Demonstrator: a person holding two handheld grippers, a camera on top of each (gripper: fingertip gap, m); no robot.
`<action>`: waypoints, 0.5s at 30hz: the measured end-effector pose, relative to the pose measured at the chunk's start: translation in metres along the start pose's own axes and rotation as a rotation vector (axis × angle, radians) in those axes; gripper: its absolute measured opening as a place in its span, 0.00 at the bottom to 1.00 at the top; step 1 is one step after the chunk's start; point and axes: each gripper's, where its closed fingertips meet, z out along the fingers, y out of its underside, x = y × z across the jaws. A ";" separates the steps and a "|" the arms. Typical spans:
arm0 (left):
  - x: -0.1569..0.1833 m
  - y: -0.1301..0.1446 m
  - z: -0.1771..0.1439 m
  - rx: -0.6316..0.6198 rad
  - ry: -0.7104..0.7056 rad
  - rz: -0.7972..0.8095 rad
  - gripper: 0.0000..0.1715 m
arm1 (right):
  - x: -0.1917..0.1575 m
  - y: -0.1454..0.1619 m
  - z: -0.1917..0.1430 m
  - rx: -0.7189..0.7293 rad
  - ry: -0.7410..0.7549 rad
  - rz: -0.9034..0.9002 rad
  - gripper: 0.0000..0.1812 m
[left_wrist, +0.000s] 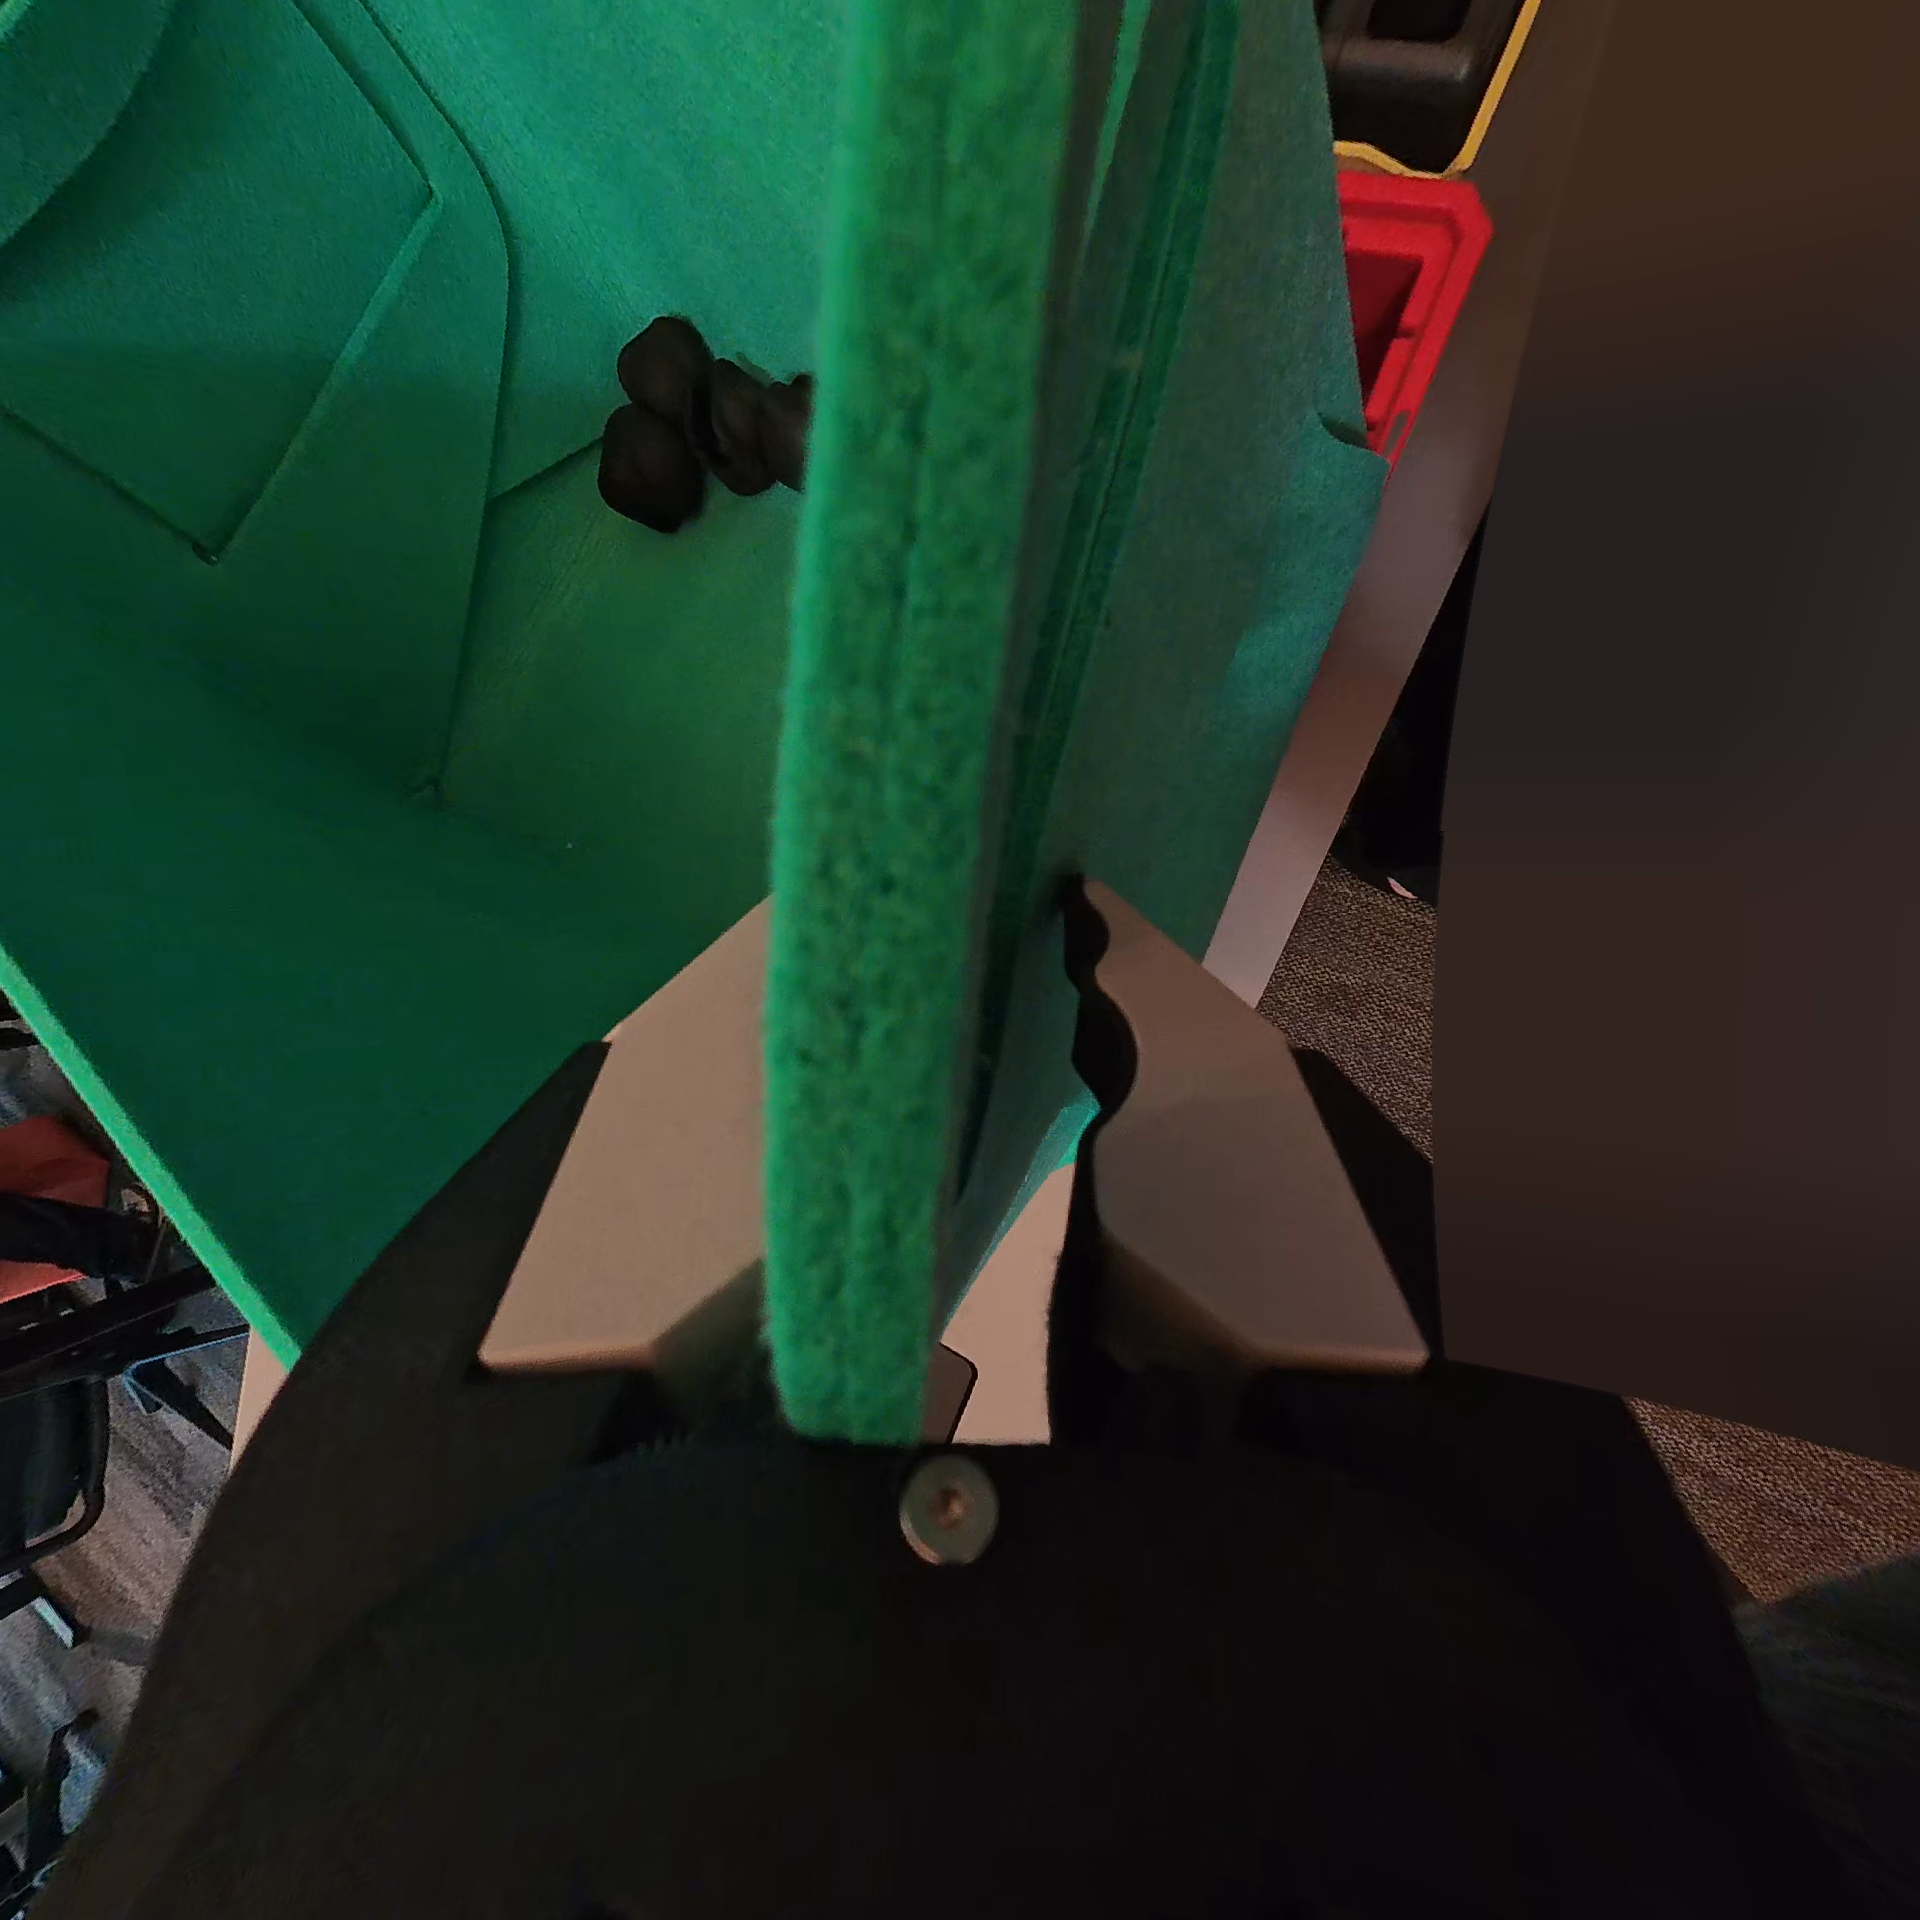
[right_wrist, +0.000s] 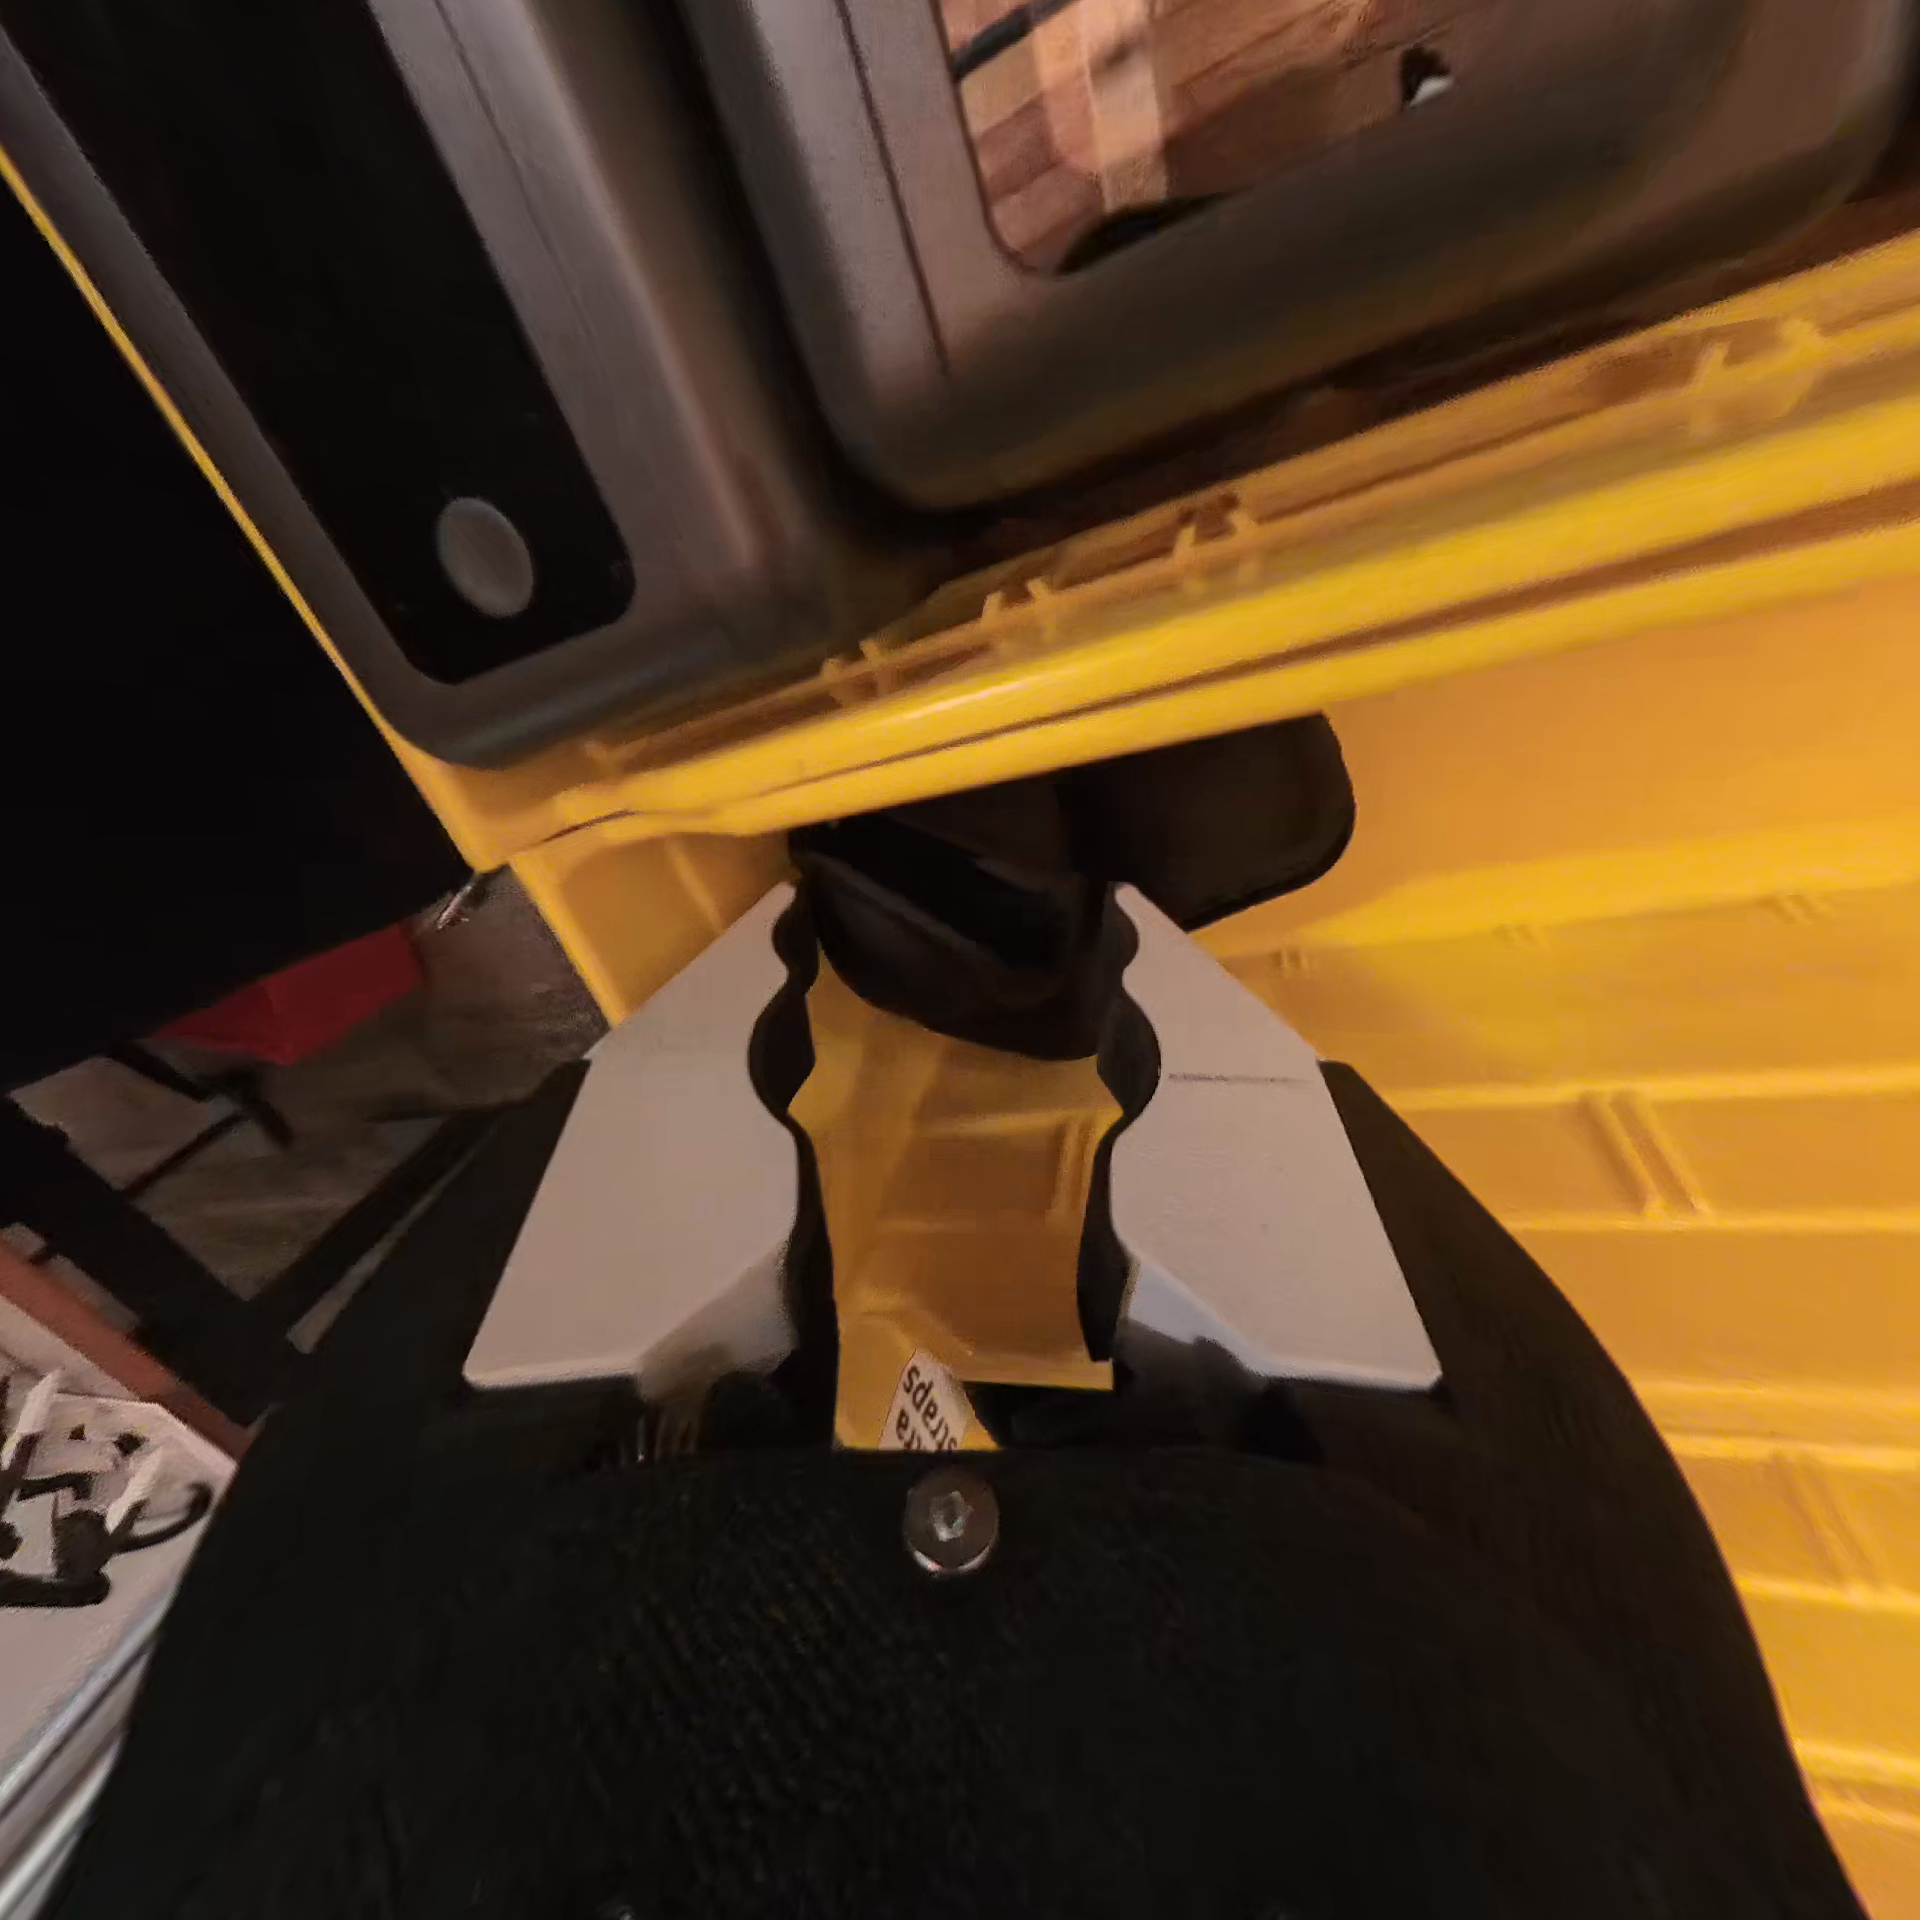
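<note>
A grey carpet (left_wrist: 1340, 966) lay below; your left gripper (left_wrist: 914, 1039) clamped a green felt strap (left_wrist: 894, 831) (bag (left_wrist: 312, 675) behind), your right gripper (right_wrist: 956, 977) pinched a black strap (right_wrist: 966, 966) against a yellow crate (right_wrist: 1558, 1039).

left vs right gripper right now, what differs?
The left gripper has its jaws around a thick green felt edge; the right gripper has a black strap-like piece at its tips. The left faces a green felt bag, the right a yellow crate. Both share grey-and-black wavy pads.
</note>
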 end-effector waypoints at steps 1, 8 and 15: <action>0.000 0.000 0.000 0.000 0.000 0.000 0.25 | 0.000 0.000 0.001 -0.016 0.007 -0.010 0.29; 0.000 0.000 -0.006 0.000 -0.003 0.000 0.25 | 0.028 -0.007 -0.068 0.014 0.243 -0.029 0.27; -0.003 0.000 -0.005 0.001 -0.007 -0.007 0.25 | 0.002 -0.161 -0.298 0.820 0.673 -0.187 0.28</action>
